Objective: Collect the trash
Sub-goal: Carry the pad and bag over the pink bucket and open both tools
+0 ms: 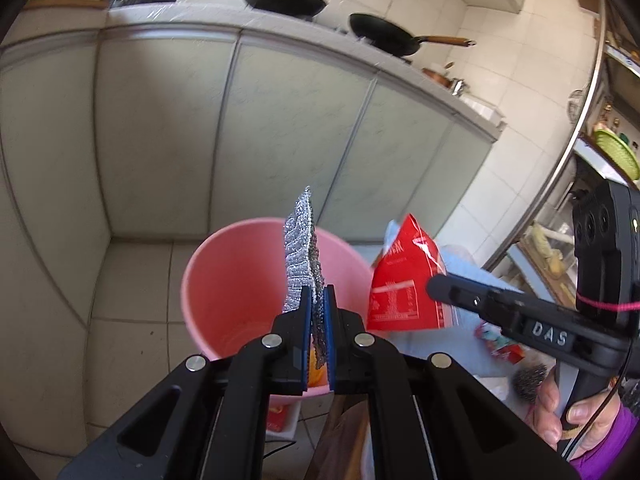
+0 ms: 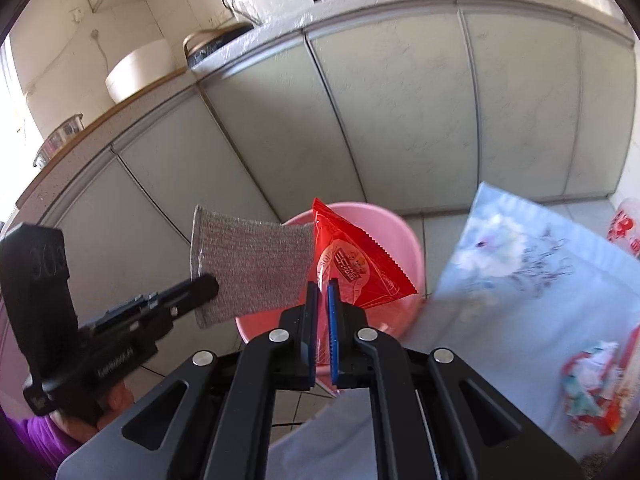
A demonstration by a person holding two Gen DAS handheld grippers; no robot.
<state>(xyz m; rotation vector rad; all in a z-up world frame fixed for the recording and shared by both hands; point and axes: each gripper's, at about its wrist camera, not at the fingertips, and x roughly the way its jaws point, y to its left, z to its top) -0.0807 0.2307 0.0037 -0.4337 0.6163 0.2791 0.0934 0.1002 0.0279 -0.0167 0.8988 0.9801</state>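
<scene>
A pink bin (image 1: 228,280) stands on the tiled floor below both grippers; it also shows in the right wrist view (image 2: 404,240). My left gripper (image 1: 319,296) is shut on a silver-grey scouring cloth (image 1: 300,248) and holds it edge-on above the bin. The same cloth (image 2: 252,264) shows flat in the right wrist view, with the left gripper (image 2: 208,282) at its lower left. My right gripper (image 2: 323,292) is shut on a red snack wrapper (image 2: 360,264) above the bin's rim. In the left wrist view the wrapper (image 1: 400,280) hangs right of the bin from the right gripper (image 1: 434,286).
A table with a light blue floral cloth (image 2: 520,280) lies to the right, carrying crumpled wrappers (image 2: 596,392) and a steel wool ball (image 1: 530,380). Pale green cabinet doors (image 1: 280,128) stand behind the bin, with black pans (image 1: 384,34) on the counter above.
</scene>
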